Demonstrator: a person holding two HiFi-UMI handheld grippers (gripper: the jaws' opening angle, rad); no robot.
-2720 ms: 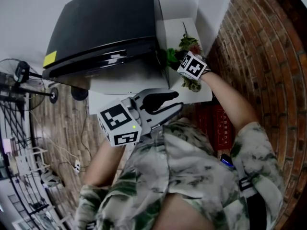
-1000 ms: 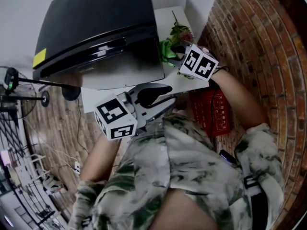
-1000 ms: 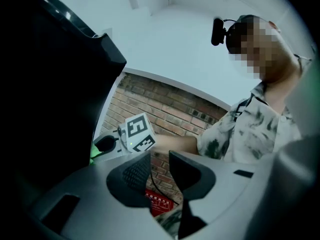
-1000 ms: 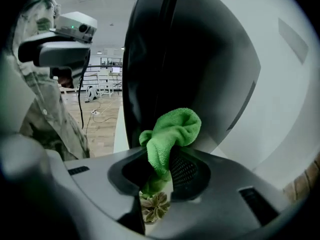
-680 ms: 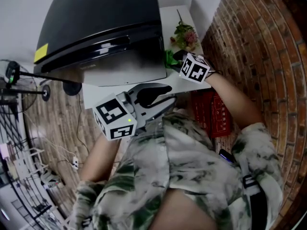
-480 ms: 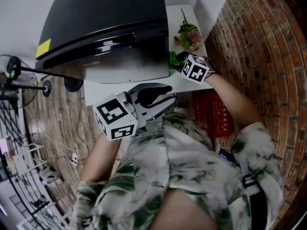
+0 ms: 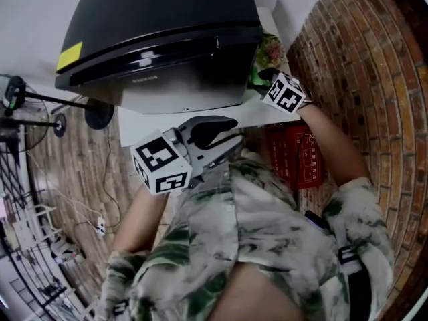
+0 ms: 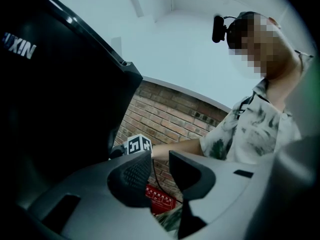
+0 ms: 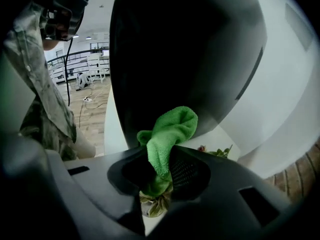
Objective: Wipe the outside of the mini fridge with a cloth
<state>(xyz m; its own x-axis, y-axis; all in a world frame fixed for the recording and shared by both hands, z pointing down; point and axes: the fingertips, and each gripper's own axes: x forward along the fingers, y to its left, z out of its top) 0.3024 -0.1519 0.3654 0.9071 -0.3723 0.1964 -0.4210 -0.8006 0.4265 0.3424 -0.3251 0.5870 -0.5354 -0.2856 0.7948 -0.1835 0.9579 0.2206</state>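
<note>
The black mini fridge [image 7: 160, 32] stands on a white table [image 7: 154, 122]. My right gripper [image 7: 267, 79] is at the fridge's right side, near its front corner, shut on a green cloth [image 7: 256, 80]. In the right gripper view the cloth [image 9: 170, 129] sticks up from between the jaws of the right gripper [image 9: 162, 171], and its folded end lies against the fridge's dark side [image 9: 185, 49]. My left gripper [image 7: 227, 131] is held low in front of the fridge, close to the person's chest. In its own view the left gripper [image 8: 160, 169] is open with nothing between its fingers.
Artificial flowers [image 7: 271, 45] lie on the table to the right of the fridge. A red box [image 7: 297, 156] sits on the floor below the right arm. A brick wall [image 7: 361, 59] closes in the right side. A fan stand [image 7: 40, 102] stands at the left.
The right gripper with the cloth has stayed against the fridge's right side, shifting a little along it. The head view has swung, hiding most of the flowers. The left gripper has hardly moved.
</note>
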